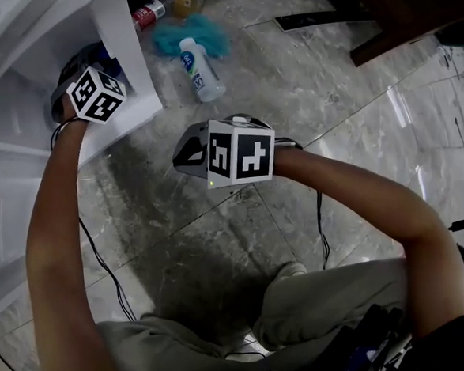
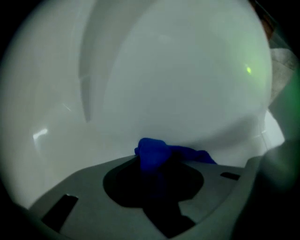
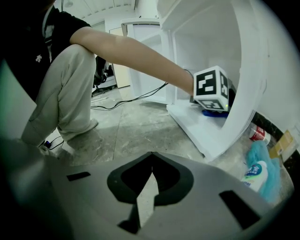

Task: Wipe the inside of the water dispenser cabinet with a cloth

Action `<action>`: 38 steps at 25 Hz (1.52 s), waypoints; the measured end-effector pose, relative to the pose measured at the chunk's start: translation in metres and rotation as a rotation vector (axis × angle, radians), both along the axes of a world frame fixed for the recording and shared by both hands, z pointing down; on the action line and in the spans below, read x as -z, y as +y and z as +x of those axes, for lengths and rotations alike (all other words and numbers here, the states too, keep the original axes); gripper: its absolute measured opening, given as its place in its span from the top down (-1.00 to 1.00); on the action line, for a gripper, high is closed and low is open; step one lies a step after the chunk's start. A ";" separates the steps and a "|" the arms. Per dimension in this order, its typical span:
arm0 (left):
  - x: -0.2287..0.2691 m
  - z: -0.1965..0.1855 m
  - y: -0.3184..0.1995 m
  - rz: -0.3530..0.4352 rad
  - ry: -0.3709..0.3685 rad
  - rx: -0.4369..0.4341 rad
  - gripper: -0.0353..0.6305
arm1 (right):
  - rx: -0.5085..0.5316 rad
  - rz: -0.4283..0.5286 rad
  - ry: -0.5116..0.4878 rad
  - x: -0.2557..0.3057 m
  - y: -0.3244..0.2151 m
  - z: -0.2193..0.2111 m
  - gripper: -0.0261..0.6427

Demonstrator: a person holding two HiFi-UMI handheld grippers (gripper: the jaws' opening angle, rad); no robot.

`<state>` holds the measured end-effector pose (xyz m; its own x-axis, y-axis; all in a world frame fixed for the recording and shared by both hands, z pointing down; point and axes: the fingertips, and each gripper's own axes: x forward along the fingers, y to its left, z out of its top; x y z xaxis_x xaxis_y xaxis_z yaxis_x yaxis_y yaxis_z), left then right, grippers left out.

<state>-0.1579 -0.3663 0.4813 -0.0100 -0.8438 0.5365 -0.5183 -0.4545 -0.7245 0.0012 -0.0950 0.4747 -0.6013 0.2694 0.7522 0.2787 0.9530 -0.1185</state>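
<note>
Blue cloth (image 2: 154,152) sits bunched in the left hand-held gripper (image 2: 157,174), whose jaws are clamped on it. It lies low inside the cabinet (image 1: 123,38), down on the white bottom panel close to the inner wall. So the wiping looks under way rather than finished: the cloth is inside and seems to touch the surface. How much of the interior has been covered I cannot tell, since the white walls show no clear wet or dirty marks. The right hand-held gripper (image 3: 149,185) hangs outside the cabinet, in front of its open side, jaws together and holding nothing. Left to do, by my reading: pass over the remaining walls and panel, then bring the cloth out of the cabinet
</note>
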 end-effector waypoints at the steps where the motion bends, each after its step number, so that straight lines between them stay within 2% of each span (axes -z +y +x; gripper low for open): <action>1: -0.001 -0.002 -0.003 -0.023 0.012 0.008 0.60 | 0.005 -0.004 0.001 0.000 0.004 0.000 0.93; 3: 0.000 -0.003 -0.005 -0.045 0.028 0.007 0.60 | 0.025 0.005 0.010 0.000 0.010 0.001 0.93; 6: 0.002 0.001 0.008 -0.001 0.028 0.006 0.60 | 0.059 0.021 0.029 -0.003 0.017 0.006 0.93; 9: 0.004 0.013 0.023 0.044 -0.023 -0.070 0.60 | 0.054 0.024 0.037 -0.007 0.014 0.009 0.93; 11: 0.002 0.014 0.023 0.036 -0.022 -0.088 0.59 | 0.042 0.020 0.033 -0.007 0.011 0.007 0.93; 17: -0.003 -0.001 -0.005 -0.084 0.106 0.008 0.60 | 0.002 0.004 0.017 -0.005 0.009 0.005 0.93; 19: -0.002 -0.004 -0.005 -0.084 0.112 0.030 0.60 | 0.003 0.004 0.026 -0.005 0.013 0.006 0.93; 21: -0.001 -0.005 -0.001 -0.063 0.156 0.063 0.60 | 0.013 0.012 0.034 -0.004 0.018 0.008 0.93; 23: 0.004 -0.005 0.004 -0.047 0.258 0.093 0.59 | 0.026 0.020 0.043 -0.003 0.021 0.009 0.93; 25: 0.020 -0.006 0.007 -0.008 0.396 0.123 0.59 | 0.038 0.032 0.053 -0.003 0.022 0.008 0.93; 27: 0.047 -0.009 0.011 0.064 0.542 0.161 0.59 | 0.050 0.036 0.057 -0.003 0.025 0.005 0.93; 31: 0.108 -0.027 0.020 0.218 0.884 0.334 0.59 | 0.086 0.064 0.055 -0.002 0.025 -0.011 0.93; 32: 0.121 -0.029 0.021 0.244 0.956 0.348 0.59 | 0.092 0.069 0.050 0.000 0.024 -0.017 0.93; 34: 0.150 -0.027 0.025 0.299 1.086 0.320 0.59 | 0.103 0.078 0.034 0.004 0.022 -0.032 0.93; 38: 0.194 -0.023 0.042 0.459 1.422 0.251 0.59 | 0.146 0.126 0.012 0.011 0.022 -0.055 0.93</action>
